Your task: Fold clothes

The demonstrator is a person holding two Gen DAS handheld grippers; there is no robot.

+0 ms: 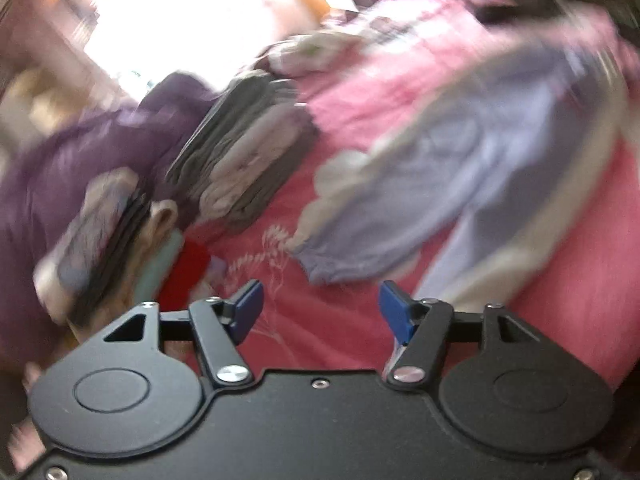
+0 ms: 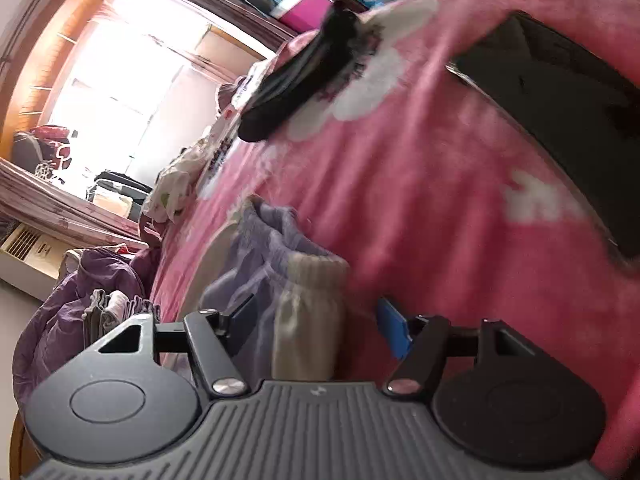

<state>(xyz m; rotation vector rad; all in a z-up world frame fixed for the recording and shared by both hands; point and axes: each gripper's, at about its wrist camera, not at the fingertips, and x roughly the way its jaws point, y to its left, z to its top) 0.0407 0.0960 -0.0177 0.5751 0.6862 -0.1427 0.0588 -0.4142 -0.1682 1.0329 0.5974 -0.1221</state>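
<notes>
Two grippers in play. I had the left gripper (image 1: 321, 312) spread and empty over the pink blanket (image 1: 580, 300). The right gripper (image 2: 316, 320) stood apart around the lavender garment (image 2: 272, 248), cream cuff between its fingers, not pinched. Garment lay rumpled, unfolded. Farther left, folded stacks (image 1: 240, 148) looked finished. No legible writing anywhere.

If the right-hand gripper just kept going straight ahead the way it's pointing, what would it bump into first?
Probably the cream cuff of the lilac garment, which already sits between the right gripper's open fingers. Beyond it lies the pink blanket. Depth is hard to judge through the blur.
</notes>
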